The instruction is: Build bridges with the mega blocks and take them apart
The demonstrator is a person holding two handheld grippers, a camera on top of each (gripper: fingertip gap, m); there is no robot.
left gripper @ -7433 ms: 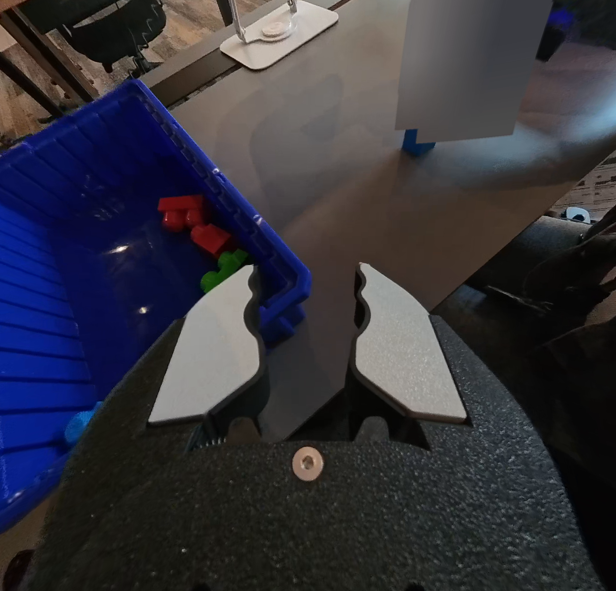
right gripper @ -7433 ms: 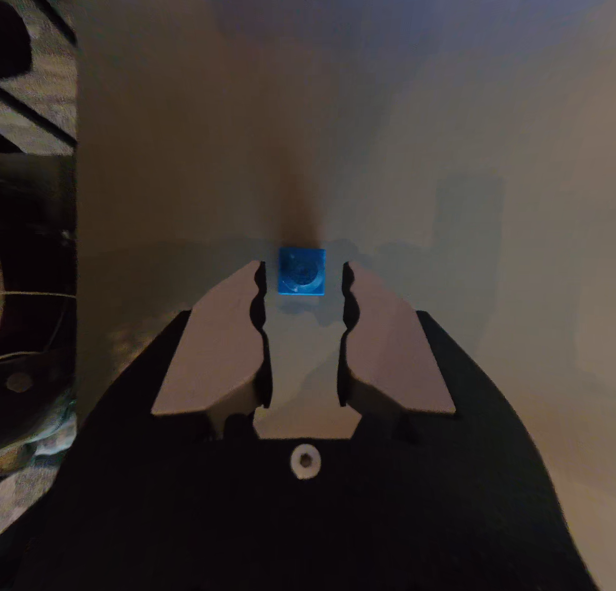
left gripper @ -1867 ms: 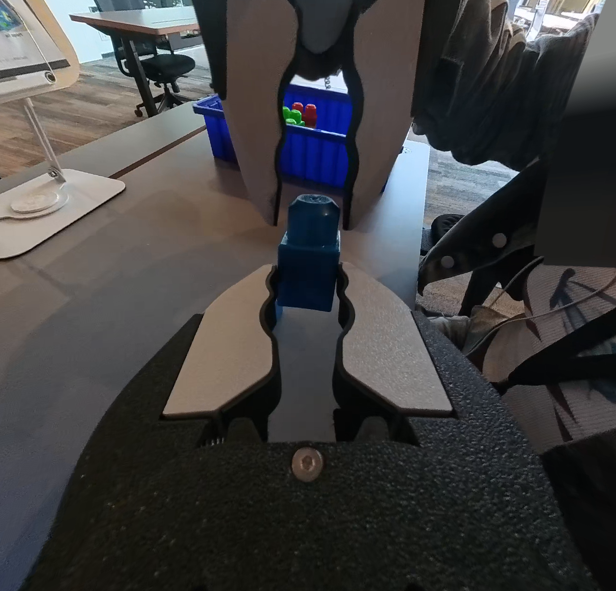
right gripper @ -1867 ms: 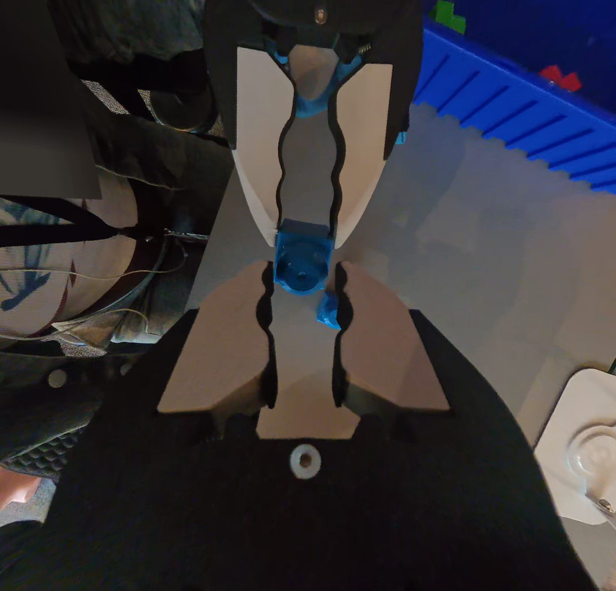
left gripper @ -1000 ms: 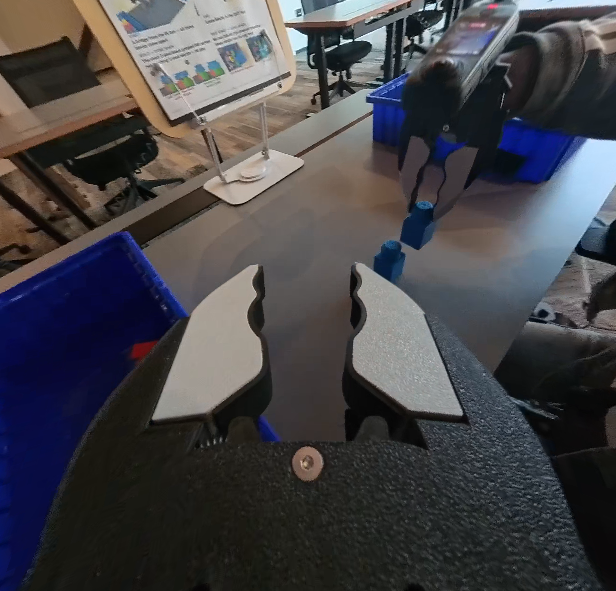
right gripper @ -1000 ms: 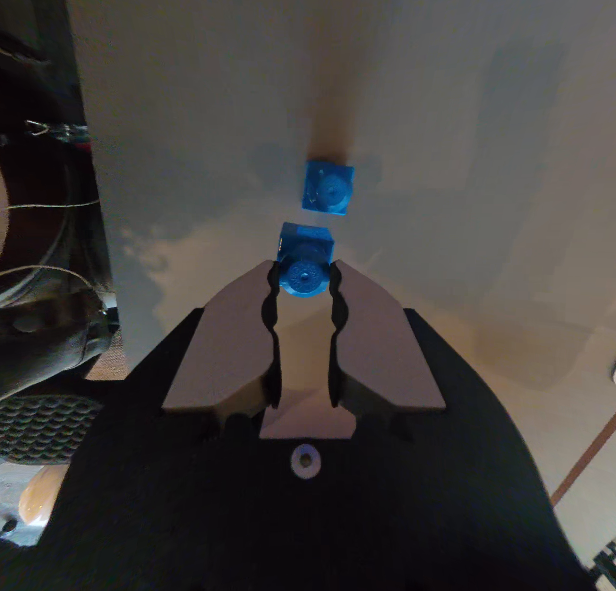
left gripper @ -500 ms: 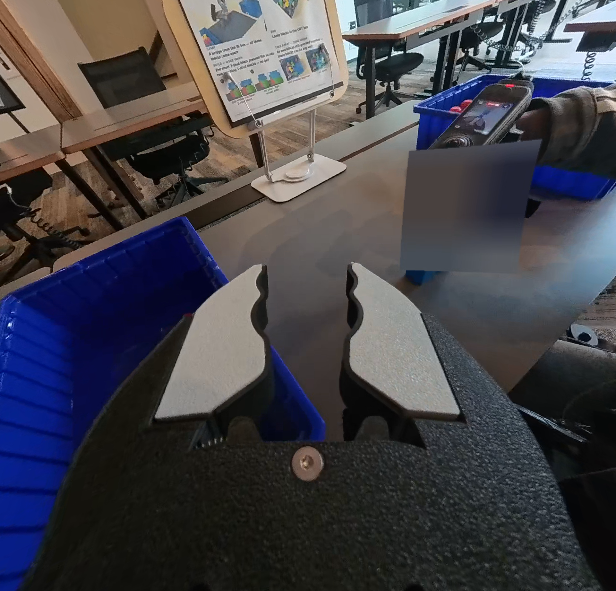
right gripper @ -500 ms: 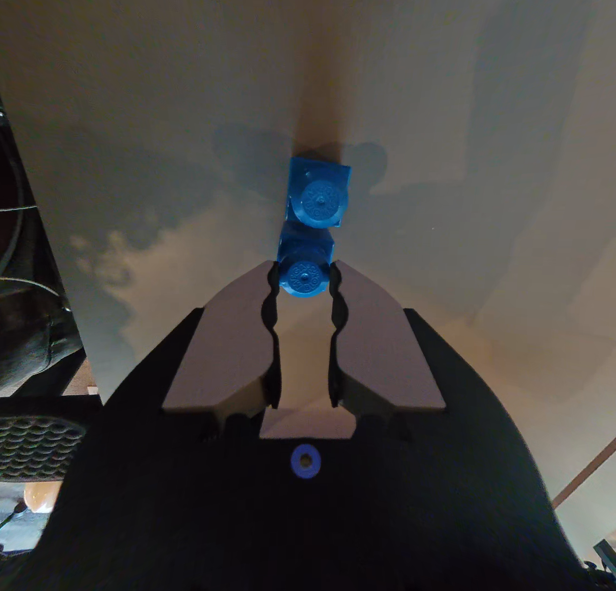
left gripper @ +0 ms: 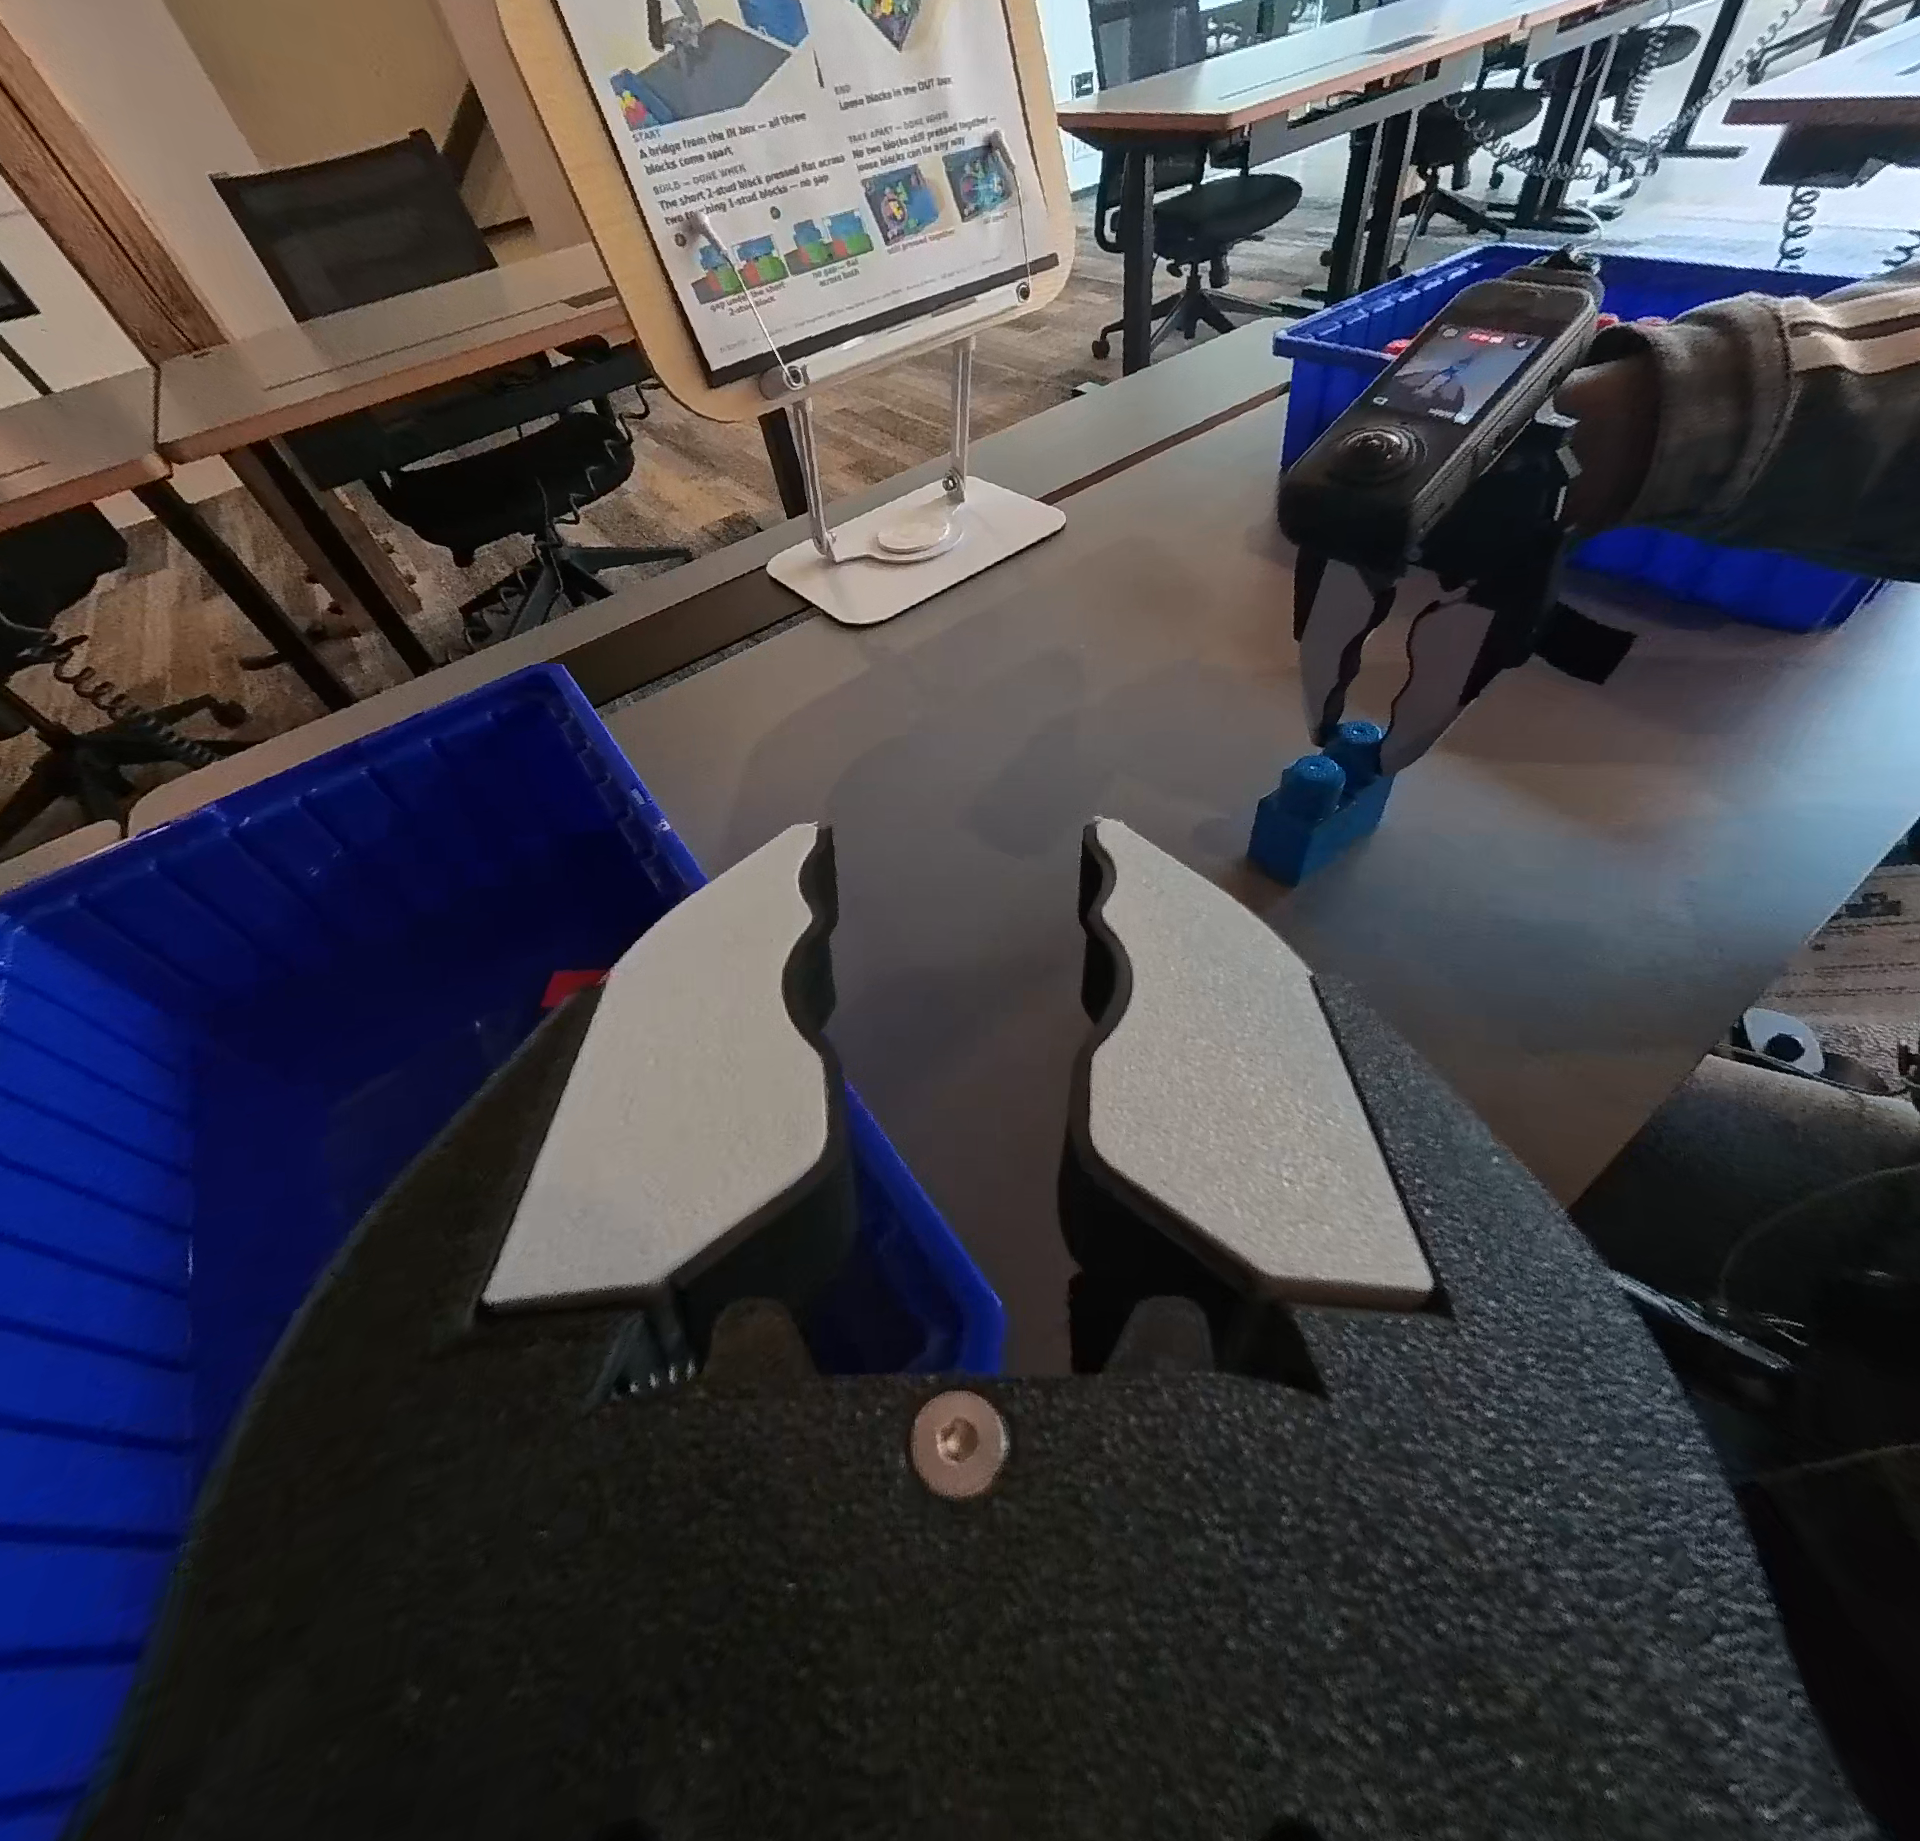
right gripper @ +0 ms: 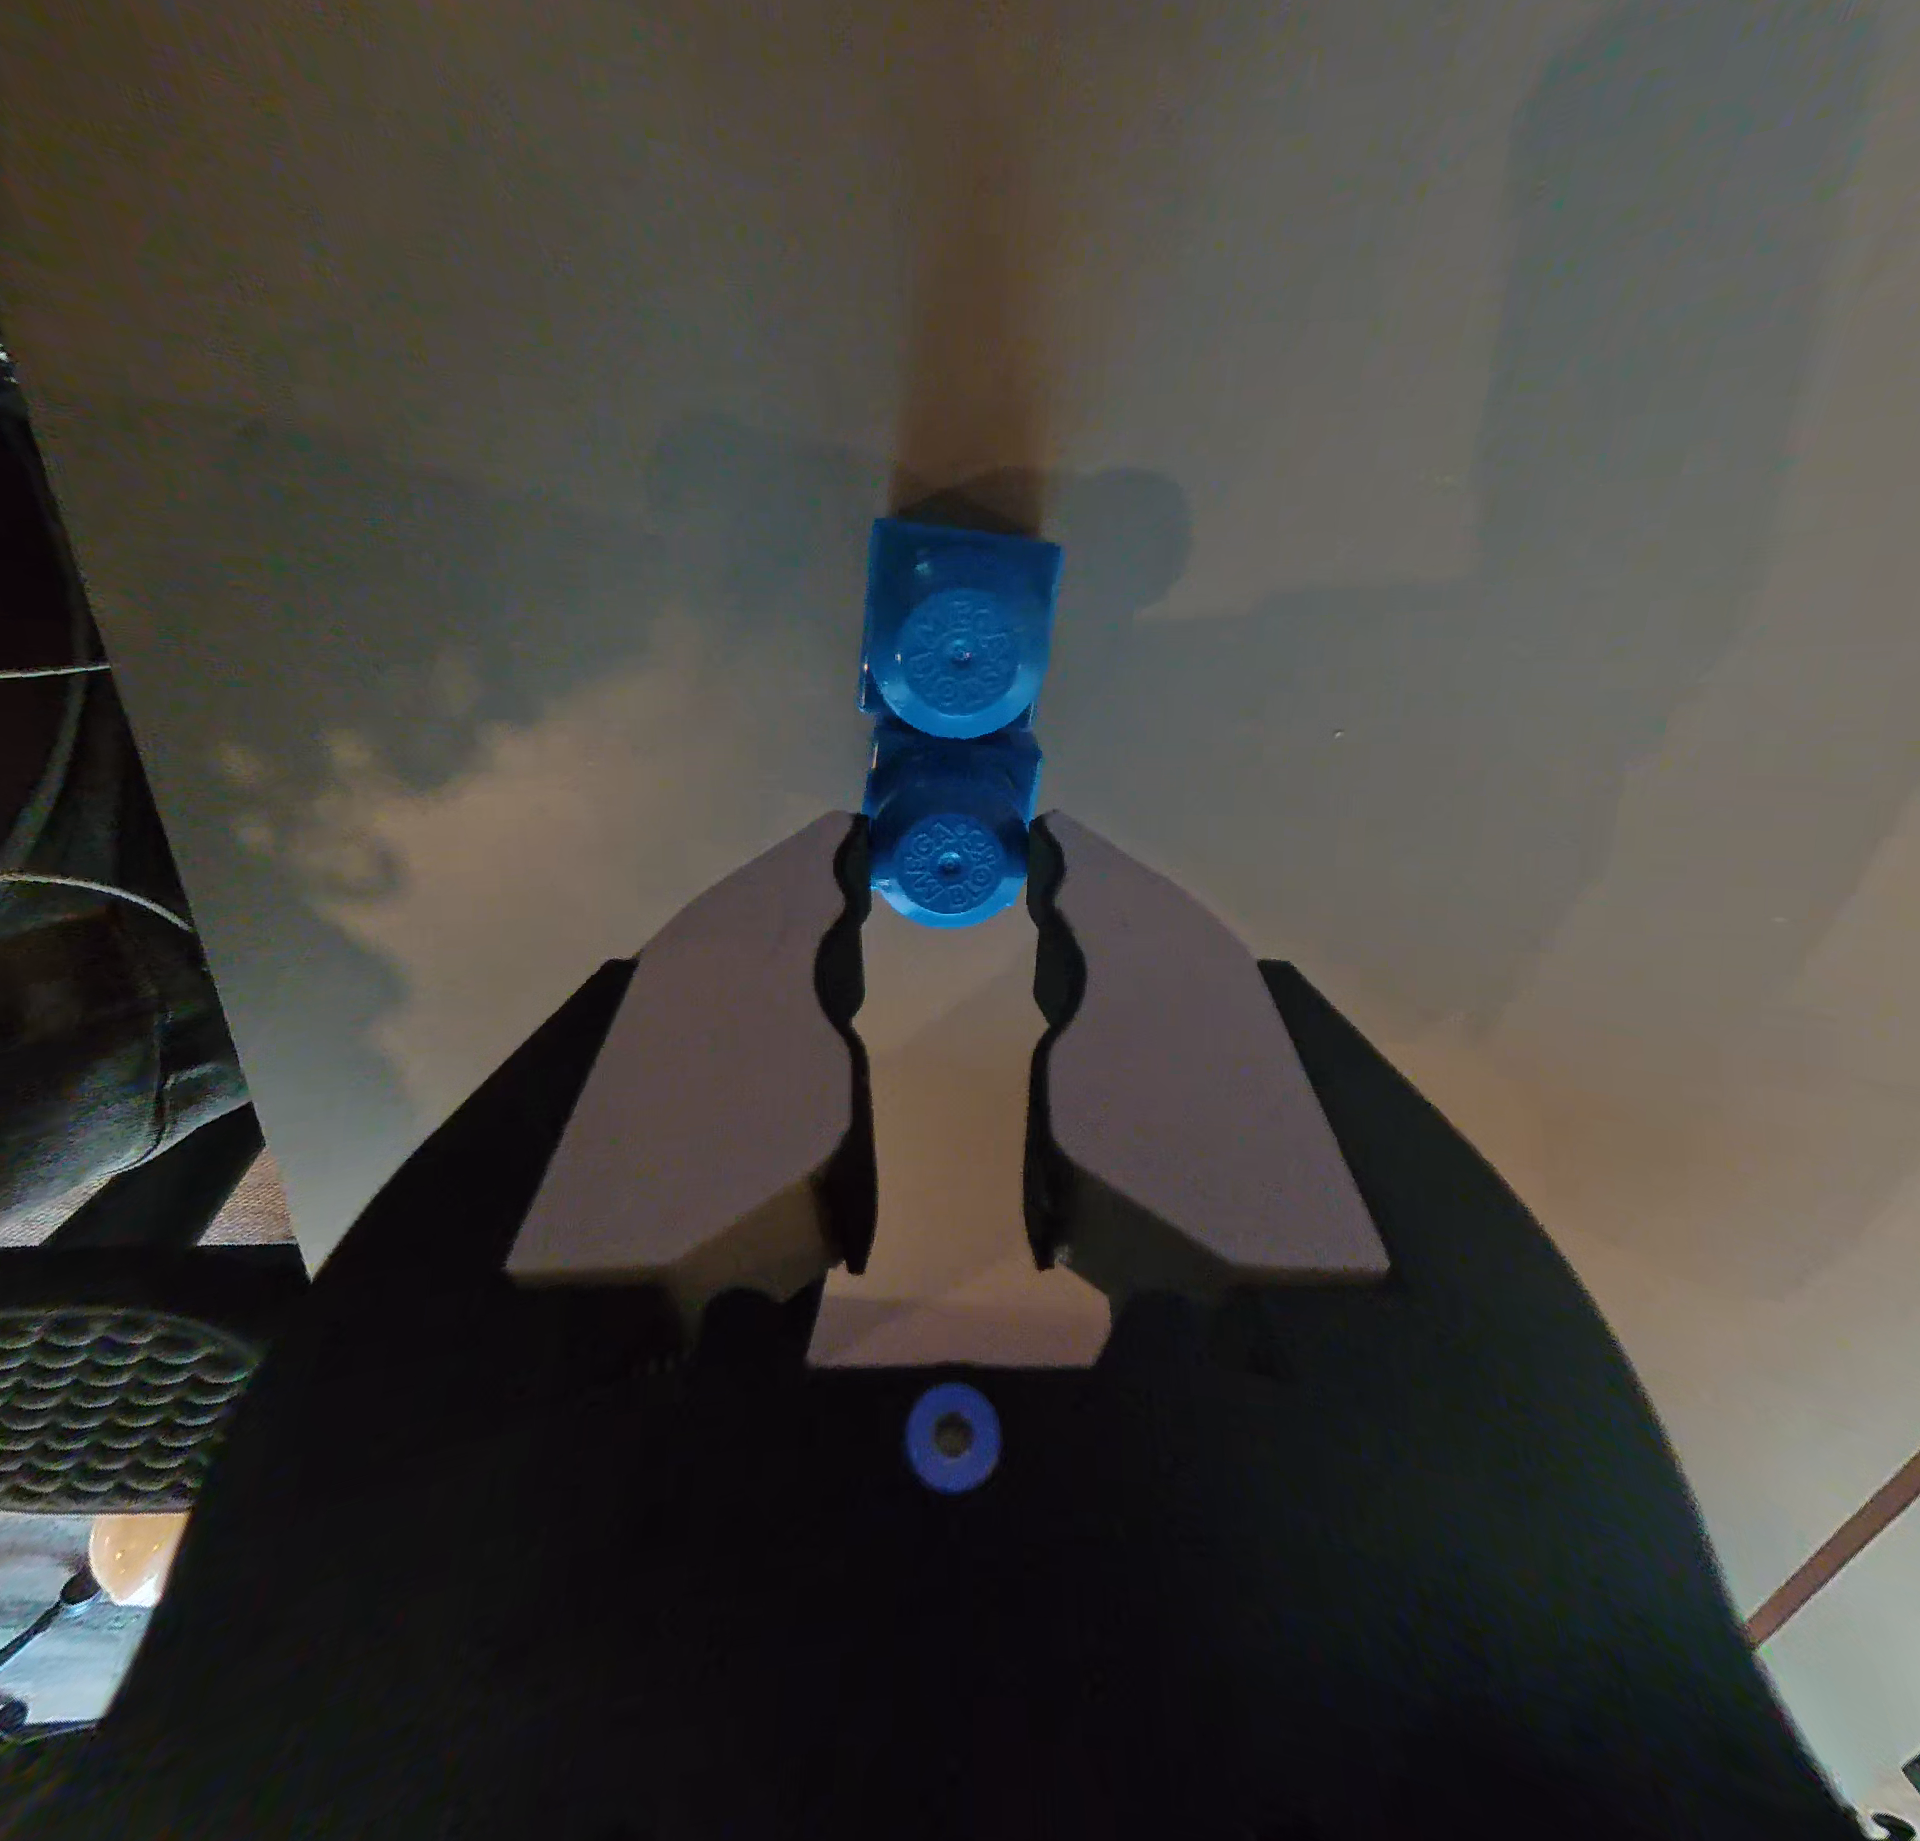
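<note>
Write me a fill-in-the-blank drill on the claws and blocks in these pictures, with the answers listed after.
1. The right claw grips a single-stud block whose colour is ____.
2. The left claw is open and holds ____.
3. The gripped block sits ____ a second blue block on the table.
4. The bin beside the left claw is coloured ____.

Missing words: blue; nothing; against; blue

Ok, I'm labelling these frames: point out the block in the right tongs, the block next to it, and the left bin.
held blue block point(right gripper: 943, 861): right wrist view, on its round stud.
free blue block point(right gripper: 961, 653): right wrist view, on its stud top.
left blue bin point(left gripper: 343, 918): left wrist view, on its inner wall.
</note>
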